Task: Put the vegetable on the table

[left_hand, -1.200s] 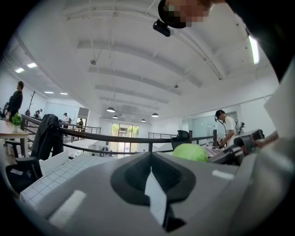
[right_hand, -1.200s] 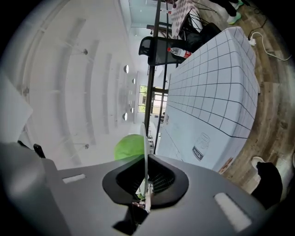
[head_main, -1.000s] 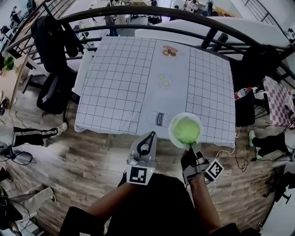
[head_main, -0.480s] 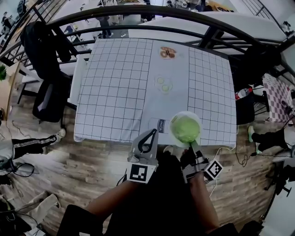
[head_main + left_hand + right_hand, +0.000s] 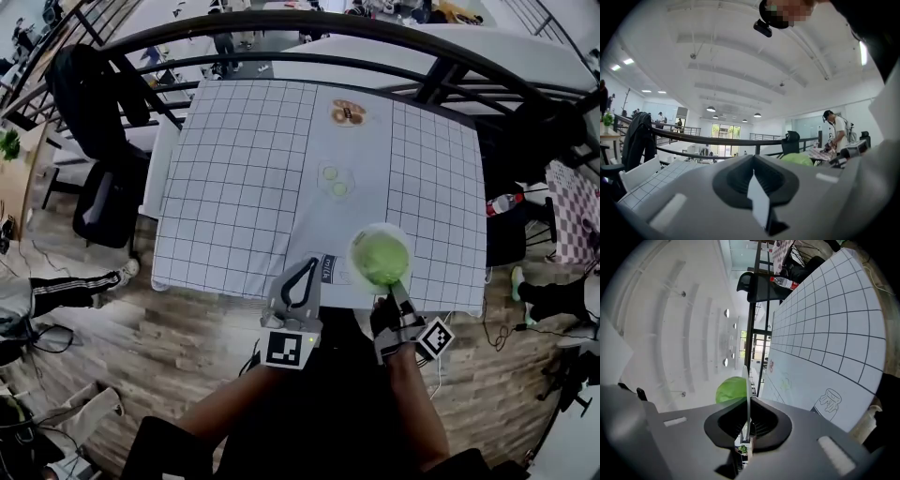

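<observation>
Overhead, vegetable (image 5: 381, 260) fills plate (image 5: 357, 239); right hand-held gripper's (image 5: 746, 427) view shows clamped rim.

Bench (image 5: 234, 187): gridded left half and right strip lie open, flat prints only down the middle. Plate (image 5: 355, 249) of vegetable (image 5: 381, 261), pinched in right tongs (image 5: 395, 289), overhangs near edge. Black railing (image 5: 281, 26) bars far side; draped chair (image 5: 103, 187) crowds left.

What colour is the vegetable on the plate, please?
Light green. The vegetable shows best in the head view, lying on the white plate.
</observation>
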A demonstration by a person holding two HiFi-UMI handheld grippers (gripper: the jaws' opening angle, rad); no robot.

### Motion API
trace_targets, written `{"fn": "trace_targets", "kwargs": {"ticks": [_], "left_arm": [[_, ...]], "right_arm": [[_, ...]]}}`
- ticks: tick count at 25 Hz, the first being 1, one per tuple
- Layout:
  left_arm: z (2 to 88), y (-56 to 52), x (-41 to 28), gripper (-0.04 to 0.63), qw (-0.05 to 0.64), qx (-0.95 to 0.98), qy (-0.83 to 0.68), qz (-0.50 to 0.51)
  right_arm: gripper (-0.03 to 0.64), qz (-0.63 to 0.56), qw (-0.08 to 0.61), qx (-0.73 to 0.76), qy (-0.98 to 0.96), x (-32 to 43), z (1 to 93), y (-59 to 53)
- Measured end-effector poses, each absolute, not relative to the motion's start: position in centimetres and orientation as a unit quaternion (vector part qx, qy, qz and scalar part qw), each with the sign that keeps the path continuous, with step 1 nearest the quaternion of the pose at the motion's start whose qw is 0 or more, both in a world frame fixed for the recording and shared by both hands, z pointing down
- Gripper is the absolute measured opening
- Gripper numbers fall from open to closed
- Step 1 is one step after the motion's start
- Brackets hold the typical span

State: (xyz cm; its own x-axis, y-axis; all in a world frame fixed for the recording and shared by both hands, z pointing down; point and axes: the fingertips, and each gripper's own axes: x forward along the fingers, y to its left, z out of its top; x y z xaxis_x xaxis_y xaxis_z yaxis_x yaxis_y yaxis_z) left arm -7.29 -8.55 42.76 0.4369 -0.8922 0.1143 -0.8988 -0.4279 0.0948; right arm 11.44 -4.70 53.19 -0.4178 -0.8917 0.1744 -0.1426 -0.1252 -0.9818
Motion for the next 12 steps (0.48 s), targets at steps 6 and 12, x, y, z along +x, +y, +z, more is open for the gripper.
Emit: {"fn": "trace_targets", "kwargs": {"ticks": [6,12], "left_arm": [[43.2,-10.8,-5.4,0.008,0.066,0.846,-0.529,0.027],[43.8,-13.3,-4.0,0.008,0.070,0.843,-0.533,0.036]], "right_arm": [[0.012,-0.617,0.294,-0.437,0.585,12.5,55.8,-7.4],[0.012,-0.624,0.266,-0.438,0.589,13.4,58.6,-9.9]]}}
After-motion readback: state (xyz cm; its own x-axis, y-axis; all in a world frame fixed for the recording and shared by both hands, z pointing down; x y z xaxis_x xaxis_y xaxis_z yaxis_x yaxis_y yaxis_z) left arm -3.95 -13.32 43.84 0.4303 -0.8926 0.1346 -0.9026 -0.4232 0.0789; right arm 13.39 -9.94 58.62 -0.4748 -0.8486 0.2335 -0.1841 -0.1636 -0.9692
